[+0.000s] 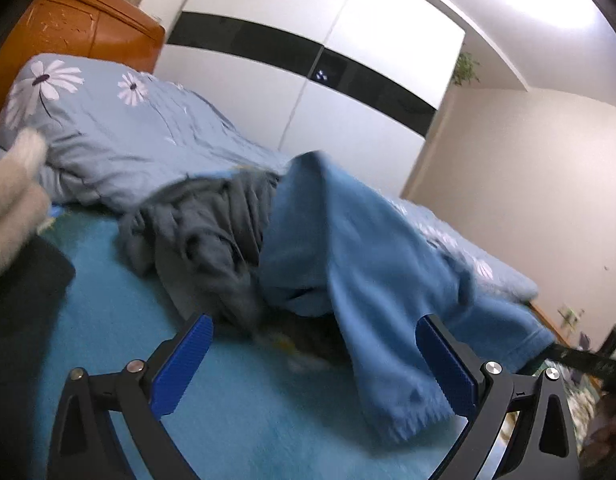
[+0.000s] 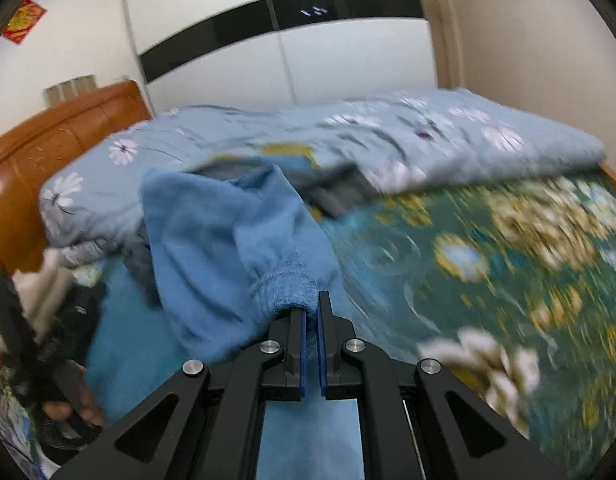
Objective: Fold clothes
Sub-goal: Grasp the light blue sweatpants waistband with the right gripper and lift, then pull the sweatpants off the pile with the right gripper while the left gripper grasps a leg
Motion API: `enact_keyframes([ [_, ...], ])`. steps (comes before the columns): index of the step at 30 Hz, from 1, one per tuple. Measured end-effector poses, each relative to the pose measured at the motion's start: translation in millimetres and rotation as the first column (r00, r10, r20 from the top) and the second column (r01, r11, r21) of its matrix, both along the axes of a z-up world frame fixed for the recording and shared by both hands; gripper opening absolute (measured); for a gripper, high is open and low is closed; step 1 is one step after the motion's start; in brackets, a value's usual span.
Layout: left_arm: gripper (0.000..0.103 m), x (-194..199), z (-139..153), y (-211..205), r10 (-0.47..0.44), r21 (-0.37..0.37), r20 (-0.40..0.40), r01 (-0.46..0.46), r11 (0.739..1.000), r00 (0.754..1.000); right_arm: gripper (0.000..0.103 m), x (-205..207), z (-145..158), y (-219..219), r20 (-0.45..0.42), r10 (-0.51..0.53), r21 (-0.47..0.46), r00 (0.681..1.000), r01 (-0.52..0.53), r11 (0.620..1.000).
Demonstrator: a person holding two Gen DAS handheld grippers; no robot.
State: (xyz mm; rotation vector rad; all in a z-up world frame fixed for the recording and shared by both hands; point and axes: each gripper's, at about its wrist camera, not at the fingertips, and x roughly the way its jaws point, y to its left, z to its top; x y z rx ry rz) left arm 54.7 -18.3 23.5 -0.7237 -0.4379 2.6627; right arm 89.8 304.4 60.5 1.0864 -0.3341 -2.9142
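A fuzzy blue garment [image 2: 212,248] is lifted off the bed, with my right gripper [image 2: 311,308] shut on its ribbed cuff [image 2: 292,286]. In the left wrist view the same blue garment [image 1: 347,248] drapes down in a peak between and beyond my left gripper [image 1: 315,344], which stands open with nothing between its blue pads [image 1: 184,364]. A crumpled grey garment [image 1: 204,232] lies just behind and left of the blue one. Both views are blurred by motion.
A light blue floral duvet [image 1: 120,136] is bunched along the far side of the bed. The teal flowered sheet [image 2: 487,264] spreads to the right. An orange wooden headboard [image 2: 48,148] stands left, a white wardrobe [image 1: 308,32] behind. A beige garment [image 1: 12,200] and a black one [image 1: 24,292] lie at left.
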Motion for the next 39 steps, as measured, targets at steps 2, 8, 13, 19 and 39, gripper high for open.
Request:
enact_keyframes([
  [2, 0.103, 10.3, -5.6, 7.7, -0.03, -0.024, 0.04, 0.031, 0.999, 0.999, 0.004, 16.9, -4.4, 17.0, -0.007, -0.031, -0.026, 1.0, 0.03, 0.999],
  [8, 0.103, 24.8, -5.1, 17.4, -0.053, -0.051, 0.094, 0.058, 0.997, 0.994, 0.004, 67.5, -2.1, 73.3, -0.073, -0.157, -0.102, 0.985, 0.149, 0.984],
  [13, 0.103, 14.1, 6.9, 24.9, -0.05, -0.053, 0.105, 0.056, 0.997, 0.993, 0.004, 94.1, -5.3, 122.8, -0.098, -0.311, -0.156, 0.945, 0.294, 0.943],
  [19, 0.103, -5.7, 18.0, 81.9, -0.132, -0.218, 0.105, 0.152, 0.964, 0.986, 0.004, 111.1, -1.7, 156.8, -0.118, -0.41, -0.168, 0.905, 0.388, 0.906],
  [39, 0.088, -0.4, -36.0, 216.7, -0.205, -0.482, 0.233, 0.297, 0.825, 0.95, 0.004, 147.9, 42.7, 205.5, -0.237, -0.479, -0.167, 0.845, 0.451, 0.877],
])
